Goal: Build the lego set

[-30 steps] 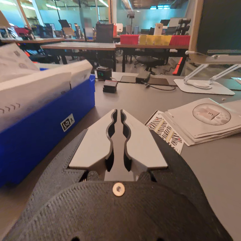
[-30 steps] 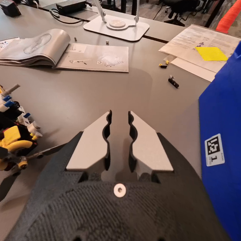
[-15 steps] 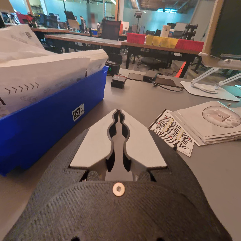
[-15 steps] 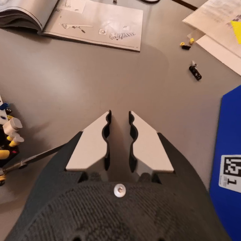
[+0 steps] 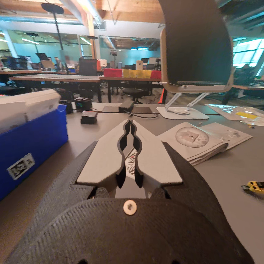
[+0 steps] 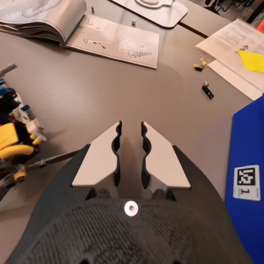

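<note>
My left gripper (image 5: 130, 121) is shut and empty, held above the grey table over a striped sticker sheet (image 5: 130, 161). My right gripper (image 6: 131, 122) is open and empty above bare table. A partly built black, yellow and white lego model (image 6: 12, 137) sits at the left edge of the right wrist view; a yellow part of it shows at the right edge of the left wrist view (image 5: 255, 186). Loose pieces lie ahead of the right gripper: a small black piece (image 6: 207, 92) and tiny yellow and black pieces (image 6: 199, 67). The open instruction booklet (image 6: 111, 41) lies beyond, also in the left wrist view (image 5: 200, 140).
A blue bin (image 5: 28, 142) holding white bags stands at the left of the left gripper. Another blue bin (image 6: 248, 164) is close on the right gripper's right. A white stand base (image 5: 182, 112) carries a screen (image 5: 195, 47). Papers with a yellow note (image 6: 252, 60) lie at the far right. The grippers' ends are close to 50 centimeters from one another. The small black piece (image 6: 207, 92) lies some 15 centimeters from my right tips, 60 centimeters from my left tips.
The left gripper's jaws closed fully and it swung right and tilted up, over the sticker sheet. The right gripper tilted up and shifted slightly back; its jaws stayed open.
</note>
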A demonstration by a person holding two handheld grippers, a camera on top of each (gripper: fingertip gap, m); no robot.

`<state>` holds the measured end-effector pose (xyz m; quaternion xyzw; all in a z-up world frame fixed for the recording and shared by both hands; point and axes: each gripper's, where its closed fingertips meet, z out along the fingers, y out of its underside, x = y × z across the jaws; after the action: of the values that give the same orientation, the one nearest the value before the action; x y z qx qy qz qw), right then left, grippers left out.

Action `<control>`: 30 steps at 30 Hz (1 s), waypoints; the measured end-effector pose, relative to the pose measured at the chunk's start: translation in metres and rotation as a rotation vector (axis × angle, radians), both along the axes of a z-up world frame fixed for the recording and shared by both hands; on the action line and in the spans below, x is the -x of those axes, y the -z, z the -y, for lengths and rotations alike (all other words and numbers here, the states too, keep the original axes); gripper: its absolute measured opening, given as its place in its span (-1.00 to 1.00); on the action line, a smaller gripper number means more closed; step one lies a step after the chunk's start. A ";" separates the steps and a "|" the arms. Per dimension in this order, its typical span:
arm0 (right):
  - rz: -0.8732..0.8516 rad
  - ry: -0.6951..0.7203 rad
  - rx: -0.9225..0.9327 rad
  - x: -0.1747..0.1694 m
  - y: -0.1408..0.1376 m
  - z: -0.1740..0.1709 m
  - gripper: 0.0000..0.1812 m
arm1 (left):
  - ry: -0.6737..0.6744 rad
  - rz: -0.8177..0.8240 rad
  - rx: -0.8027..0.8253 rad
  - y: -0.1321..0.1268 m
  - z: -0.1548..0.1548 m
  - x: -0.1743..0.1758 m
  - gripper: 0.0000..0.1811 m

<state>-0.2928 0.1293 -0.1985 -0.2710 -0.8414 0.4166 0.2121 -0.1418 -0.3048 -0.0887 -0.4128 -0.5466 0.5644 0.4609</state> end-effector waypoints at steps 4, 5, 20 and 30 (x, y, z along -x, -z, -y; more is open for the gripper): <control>-0.057 -0.004 -0.004 -0.024 -0.005 -0.008 -0.71 | 0.076 0.013 0.011 0.002 -0.025 0.016 -1.00; -0.080 -0.010 0.008 -0.030 -0.009 -0.009 -0.71 | 0.090 0.015 0.018 0.002 -0.030 0.018 -1.00; -0.063 0.080 0.199 -0.114 -0.011 -0.046 -0.73 | 0.202 0.085 0.183 0.018 -0.080 -0.059 -1.00; 0.101 0.170 0.523 -0.193 -0.050 -0.074 -0.56 | 0.159 0.103 0.065 0.032 -0.055 -0.136 -1.00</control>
<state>-0.0993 0.2034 -0.1480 -0.4065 -0.6891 0.5864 0.1268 -0.0061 -0.2499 -0.1211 -0.4980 -0.5164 0.5214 0.4620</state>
